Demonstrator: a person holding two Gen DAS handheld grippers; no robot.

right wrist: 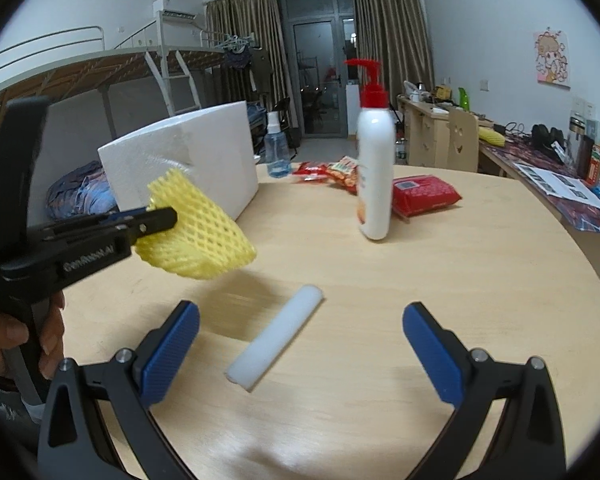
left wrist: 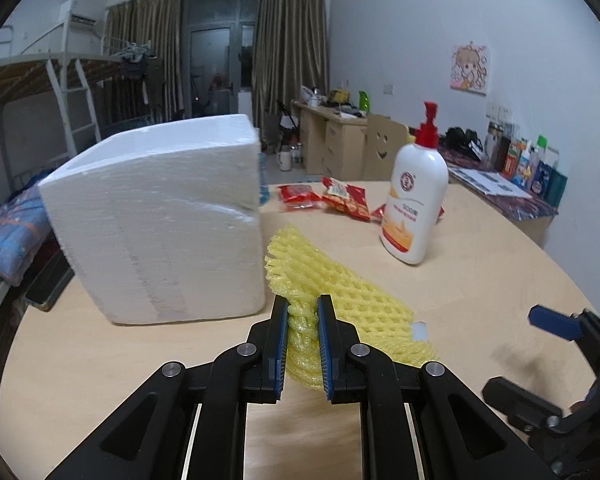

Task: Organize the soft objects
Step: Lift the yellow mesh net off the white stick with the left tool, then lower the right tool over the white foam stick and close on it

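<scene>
The left gripper [left wrist: 303,344] is closed on one bunched edge of the yellow foam mesh fruit sleeve [left wrist: 340,296], and in the right wrist view the sleeve [right wrist: 198,232] hangs clear above the round light-wood table [right wrist: 440,300], just in front of the big white styrofoam box [right wrist: 188,156]. The right gripper [right wrist: 300,344] stands wide open w/ nothing between its pads, low over the short white foam cylinder [right wrist: 276,336] that lies on the table.

Risks, as I judge them:
- The grip is only on a pinched corner, and the mesh is springy. A quick swing may let it slip out.
- The hanging part is wide; if carried low it can catch the box edge or drag on the table.
- The cylinder is round and very light. If one pad touches first, it will prob. roll or skid away.
- The tall white pump bottle w/ red cap [right wrist: 374,168] stands near the middle; a wide sweep of either arm could tip it.
- The two grippers are near each other, so crossing paths could make them bump.
</scene>
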